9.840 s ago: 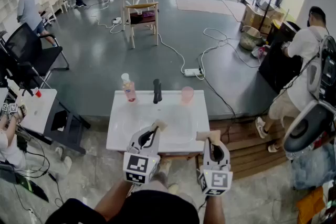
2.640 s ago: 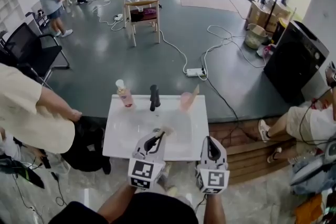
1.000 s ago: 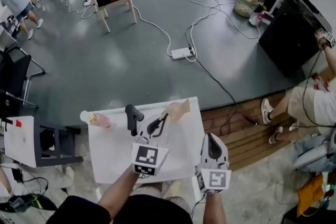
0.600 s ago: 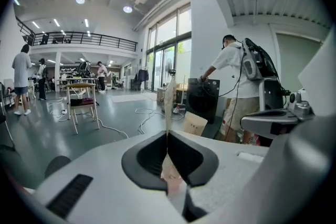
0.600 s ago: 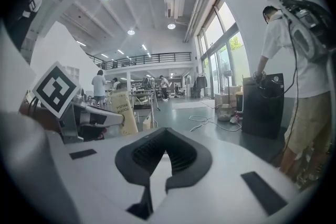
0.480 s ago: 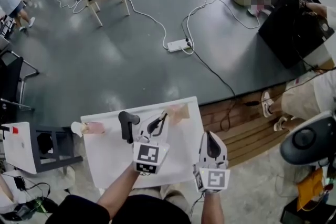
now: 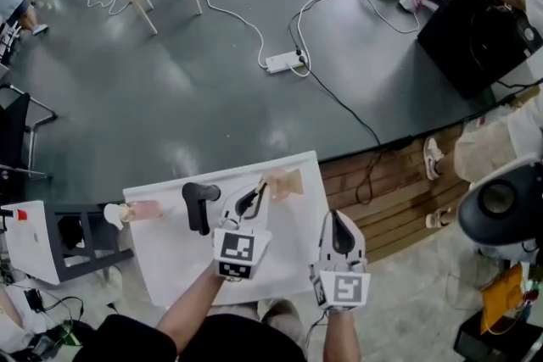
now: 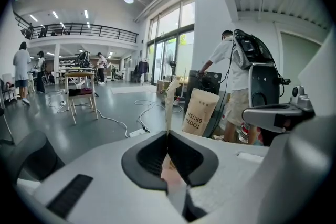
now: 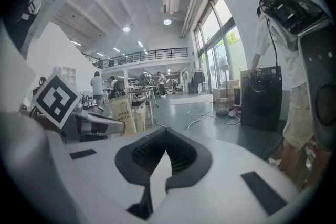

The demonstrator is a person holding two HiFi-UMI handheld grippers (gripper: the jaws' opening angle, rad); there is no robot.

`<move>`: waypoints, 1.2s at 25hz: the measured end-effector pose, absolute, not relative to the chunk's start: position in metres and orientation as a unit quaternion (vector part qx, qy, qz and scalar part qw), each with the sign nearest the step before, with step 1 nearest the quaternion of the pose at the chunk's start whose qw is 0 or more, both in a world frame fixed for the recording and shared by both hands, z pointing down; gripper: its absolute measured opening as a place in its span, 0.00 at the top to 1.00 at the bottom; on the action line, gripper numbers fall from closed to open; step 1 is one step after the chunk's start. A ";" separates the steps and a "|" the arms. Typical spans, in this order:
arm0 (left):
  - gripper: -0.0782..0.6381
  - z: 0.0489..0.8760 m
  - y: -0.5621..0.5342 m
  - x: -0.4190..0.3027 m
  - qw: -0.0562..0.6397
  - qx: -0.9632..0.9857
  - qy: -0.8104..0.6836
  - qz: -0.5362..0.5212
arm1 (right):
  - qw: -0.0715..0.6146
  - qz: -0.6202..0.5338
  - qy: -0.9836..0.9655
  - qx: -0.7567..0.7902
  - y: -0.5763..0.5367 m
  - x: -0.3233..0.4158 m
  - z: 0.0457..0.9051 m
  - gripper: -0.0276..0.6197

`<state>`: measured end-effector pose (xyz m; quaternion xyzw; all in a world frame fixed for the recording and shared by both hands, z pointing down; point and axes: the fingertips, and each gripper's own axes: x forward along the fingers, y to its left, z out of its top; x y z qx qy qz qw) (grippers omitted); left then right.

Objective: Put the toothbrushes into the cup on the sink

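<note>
The white sink point(image 7: 174, 267) carries a pink cup point(image 7: 293, 183) at its far right corner, and a paper-wrapped toothbrush point(image 8: 200, 112) stands in that cup. My left gripper point(image 7: 256, 196) reaches up to the cup and is shut on a second wrapped toothbrush point(image 8: 169, 105), which I see edge-on rising from the jaws point(image 8: 168, 136). My right gripper point(image 7: 333, 219) hangs at the sink's right front edge, shut with nothing in it point(image 9: 166, 150). From the right gripper view both toothbrush packets point(image 9: 122, 112) show at the left.
A black faucet point(image 7: 197, 204) stands at the sink's back middle, and a pink soap bottle point(image 7: 136, 210) at the back left. A wooden step point(image 7: 399, 191) lies right of the sink. A white side table point(image 7: 34, 242) is at the left. Cables and a power strip point(image 7: 280, 61) lie on the floor.
The left gripper has carried its toothbrush from the sink's front up to the cup, where it stays. The cup now holds one packet. My view has tilted further down.
</note>
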<state>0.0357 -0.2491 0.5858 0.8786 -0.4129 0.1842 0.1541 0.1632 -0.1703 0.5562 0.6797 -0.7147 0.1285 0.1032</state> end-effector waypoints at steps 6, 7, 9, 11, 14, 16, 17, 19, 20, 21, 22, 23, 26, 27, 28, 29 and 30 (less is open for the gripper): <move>0.88 0.596 -0.251 0.034 0.162 0.876 -0.414 0.187 | 0.095 0.133 -0.714 0.681 -0.175 0.161 0.561 0.96; 0.88 0.596 -0.252 0.033 0.162 0.876 -0.413 0.188 | 0.095 0.133 -0.715 0.680 -0.176 0.160 0.562 0.96; 0.88 0.597 -0.253 0.032 0.162 0.877 -0.412 0.188 | 0.097 0.134 -0.717 0.678 -0.175 0.158 0.564 0.96; 0.88 0.597 -0.253 0.032 0.161 0.877 -0.412 0.188 | 0.105 0.140 -0.714 0.678 -0.174 0.158 0.567 0.96; 0.88 0.598 -0.254 0.033 0.161 0.877 -0.413 0.187 | 0.112 0.142 -0.712 0.679 -0.176 0.158 0.567 0.96; 0.88 0.597 -0.254 0.032 0.164 0.876 -0.414 0.186 | 0.101 0.136 -0.716 0.677 -0.177 0.157 0.567 0.96; 0.88 0.597 -0.254 0.032 0.166 0.875 -0.414 0.186 | 0.097 0.135 -0.719 0.675 -0.177 0.156 0.568 0.96; 0.86 0.598 -0.252 0.033 0.170 0.877 -0.408 0.187 | 0.095 0.135 -0.720 0.674 -0.176 0.155 0.568 0.96; 0.77 0.598 -0.250 0.035 0.173 0.880 -0.402 0.187 | 0.095 0.135 -0.720 0.674 -0.176 0.155 0.568 0.96; 0.72 0.598 -0.249 0.037 0.177 0.882 -0.396 0.186 | 0.096 0.135 -0.719 0.675 -0.176 0.155 0.567 0.96; 0.69 0.598 -0.248 0.038 0.179 0.883 -0.393 0.185 | 0.097 0.134 -0.719 0.675 -0.177 0.155 0.566 0.96; 0.67 0.597 -0.248 0.038 0.179 0.883 -0.392 0.185 | 0.096 0.131 -0.720 0.675 -0.177 0.155 0.565 0.96; 0.66 0.597 -0.249 0.036 0.177 0.883 -0.393 0.186 | 0.096 0.132 -0.719 0.675 -0.178 0.155 0.564 0.96; 0.66 0.597 -0.248 0.036 0.177 0.883 -0.393 0.187 | 0.096 0.133 -0.719 0.676 -0.177 0.155 0.563 0.96; 0.66 0.597 -0.247 0.036 0.176 0.883 -0.394 0.187 | 0.095 0.133 -0.720 0.675 -0.176 0.154 0.564 0.96; 0.66 0.597 -0.247 0.035 0.176 0.882 -0.394 0.186 | 0.094 0.132 -0.721 0.674 -0.175 0.154 0.565 0.96; 0.66 0.596 -0.246 0.035 0.175 0.882 -0.395 0.186 | 0.093 0.132 -0.722 0.673 -0.173 0.154 0.566 0.96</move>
